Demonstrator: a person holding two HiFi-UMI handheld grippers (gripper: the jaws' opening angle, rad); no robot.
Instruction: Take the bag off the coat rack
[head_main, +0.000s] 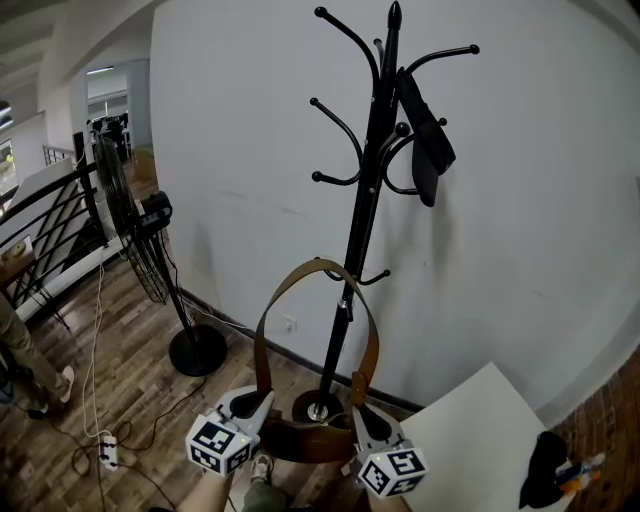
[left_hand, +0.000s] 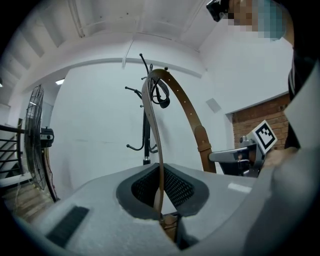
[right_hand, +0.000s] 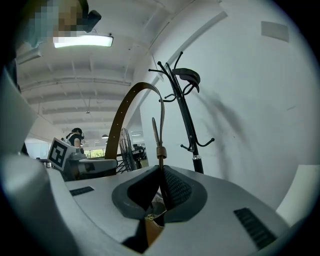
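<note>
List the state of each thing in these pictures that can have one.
Left gripper: jaws shut on the strap.
Right gripper: jaws shut on the strap.
Bag: off the hooks, held low between both grippers.
Strap: arched upward, on no hook.
Coat rack: upright, dark item hung on an upper hook.
Fan: standing; spinning or not, unclear.

Loft office: railing (head_main: 50, 230), strip light (right_hand: 82, 41) (standing fan (head_main: 125, 215) too).

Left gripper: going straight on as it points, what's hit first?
Probably the coat rack pole, just left of the left gripper's line, beyond the bag strap it grips; otherwise the white wall. Depth is unclear.
</note>
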